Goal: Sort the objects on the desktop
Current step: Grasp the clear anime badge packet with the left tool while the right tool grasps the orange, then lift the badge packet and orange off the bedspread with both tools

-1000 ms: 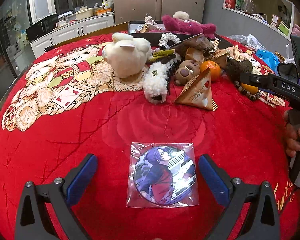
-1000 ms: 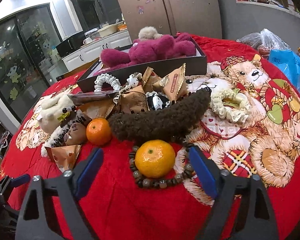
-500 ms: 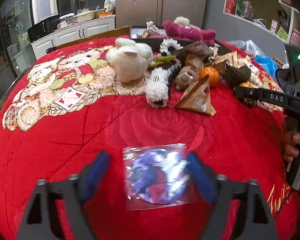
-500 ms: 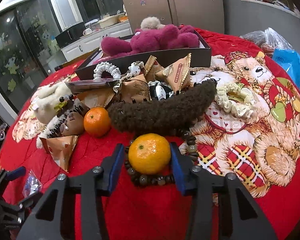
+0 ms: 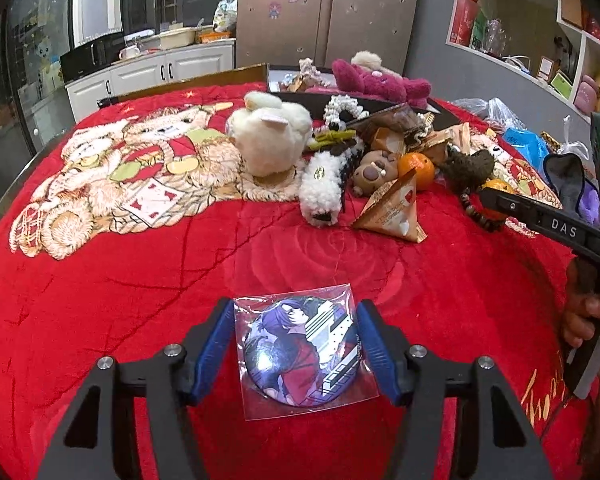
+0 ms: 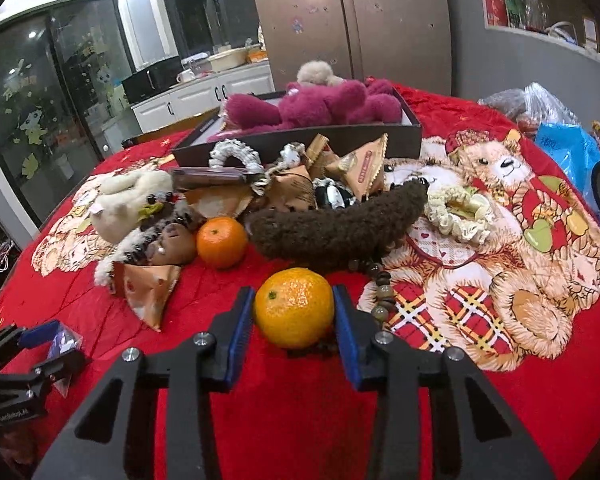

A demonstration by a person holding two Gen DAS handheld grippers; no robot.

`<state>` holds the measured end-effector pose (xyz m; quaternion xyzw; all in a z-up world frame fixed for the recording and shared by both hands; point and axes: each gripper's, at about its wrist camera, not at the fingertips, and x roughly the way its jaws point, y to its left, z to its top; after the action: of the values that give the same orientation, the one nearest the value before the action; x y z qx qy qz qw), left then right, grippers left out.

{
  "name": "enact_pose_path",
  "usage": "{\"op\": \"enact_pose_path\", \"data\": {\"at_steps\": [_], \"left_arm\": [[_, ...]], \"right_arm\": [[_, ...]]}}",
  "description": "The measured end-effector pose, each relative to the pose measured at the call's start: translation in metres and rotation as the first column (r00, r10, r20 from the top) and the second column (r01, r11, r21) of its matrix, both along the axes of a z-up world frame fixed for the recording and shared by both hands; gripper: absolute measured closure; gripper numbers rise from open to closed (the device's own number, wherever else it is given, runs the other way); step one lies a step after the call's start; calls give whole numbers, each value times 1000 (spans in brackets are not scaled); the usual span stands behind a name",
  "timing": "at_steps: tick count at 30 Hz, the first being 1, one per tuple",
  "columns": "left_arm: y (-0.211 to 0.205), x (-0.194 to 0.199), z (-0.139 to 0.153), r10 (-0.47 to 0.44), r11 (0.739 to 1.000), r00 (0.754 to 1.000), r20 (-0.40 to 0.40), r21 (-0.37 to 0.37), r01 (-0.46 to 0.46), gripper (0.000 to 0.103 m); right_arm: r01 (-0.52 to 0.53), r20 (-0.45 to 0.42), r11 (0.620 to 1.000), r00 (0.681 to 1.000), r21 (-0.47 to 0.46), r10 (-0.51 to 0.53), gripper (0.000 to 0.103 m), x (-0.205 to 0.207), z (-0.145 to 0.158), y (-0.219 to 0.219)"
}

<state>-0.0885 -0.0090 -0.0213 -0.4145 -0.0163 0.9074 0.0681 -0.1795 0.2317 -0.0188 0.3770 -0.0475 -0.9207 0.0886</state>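
Desktop objects at the moment of grasping, seen along both grippers.

Two tangerines are counted: one (image 6: 294, 307) is pinched at its widest girth by the closing right gripper (image 6: 294, 328), above a bead bracelet (image 6: 381, 289); the other (image 6: 222, 241) lies by the pile. Its rind is judged firm but bruisable. One sleeved badge (image 5: 300, 350), flat, light and slippery, lies on the red tabletop (image 5: 140, 280) between the closing left gripper (image 5: 296, 354) pads, which meet its sleeve edges.
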Motion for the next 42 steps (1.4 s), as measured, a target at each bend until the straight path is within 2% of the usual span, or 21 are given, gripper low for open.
{"op": "enact_pose_path", "data": {"at_steps": [6,10,14,20,24,29,42], "left_arm": [[-2,12,17,-8,1000,997,-73,5,9,39],[-4,19,27,1,1000,992,-130,-24,-4,39],[-5,23,31,-6,1000,990,-143,-6,5,39],[1,28,32,-18,999,986,-167,-31,13,39],[-2,27,30,-14,1000,987,-162,-15,12,39],[-2,27,30,-3,1000,986,-165,-28,-2,39],[-3,25,33,-3,999,984,-180,-34,-3,39]], "right_arm": [[-14,-37,1000,999,-18,13,63,9,11,-4],[-13,-38,997,999,-81,10,63,14,15,-4],[-20,-103,999,995,-41,16,63,26,28,-13],[-28,-147,997,989,-69,18,63,36,42,-12],[-26,-162,997,987,-70,15,63,40,46,-10],[-38,-180,999,983,-32,31,63,45,48,-18],[-93,-175,995,981,-36,85,63,49,47,-28]]}}
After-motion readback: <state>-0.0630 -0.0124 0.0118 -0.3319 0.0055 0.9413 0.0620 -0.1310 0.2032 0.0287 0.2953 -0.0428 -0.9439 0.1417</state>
